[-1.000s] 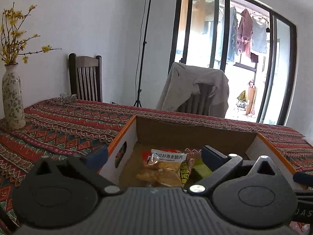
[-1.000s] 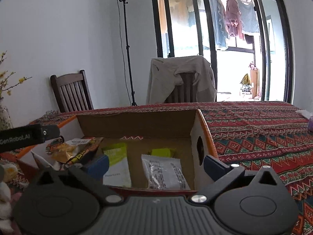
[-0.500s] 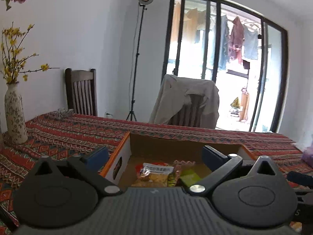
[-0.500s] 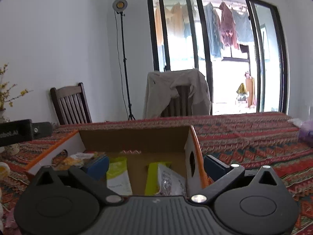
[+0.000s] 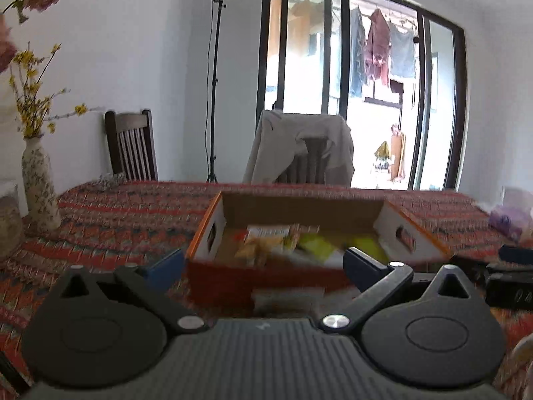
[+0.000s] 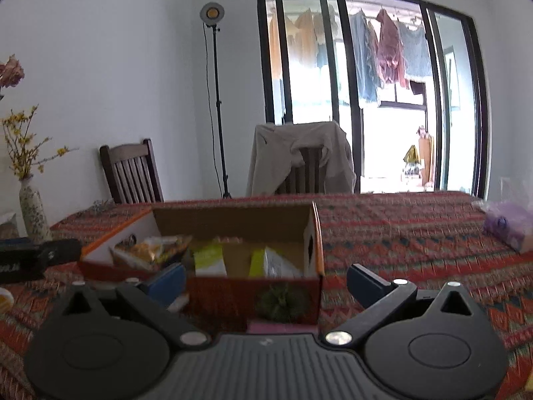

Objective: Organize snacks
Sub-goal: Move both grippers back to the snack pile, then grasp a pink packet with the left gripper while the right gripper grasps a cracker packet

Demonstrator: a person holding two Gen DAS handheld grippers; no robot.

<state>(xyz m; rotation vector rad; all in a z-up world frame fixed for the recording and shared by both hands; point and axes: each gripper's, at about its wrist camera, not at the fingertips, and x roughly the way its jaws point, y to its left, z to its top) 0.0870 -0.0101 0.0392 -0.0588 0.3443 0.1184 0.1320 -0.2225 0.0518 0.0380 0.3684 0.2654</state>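
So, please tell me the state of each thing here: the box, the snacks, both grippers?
Cardboard box: open at the top, upright on the table.
Snack packets: inside the box.
Left gripper: open, empty.
Right gripper: open, empty.

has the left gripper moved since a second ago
Yes. The left gripper has pulled back from the box: earlier its fingertips were over the box's inside with the near wall hidden, and now that red near wall shows in front of them. Jaws open, empty.

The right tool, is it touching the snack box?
Apart. The right wrist view shows the right tool open, its fingers on either side of the box, with tablecloth visible between.
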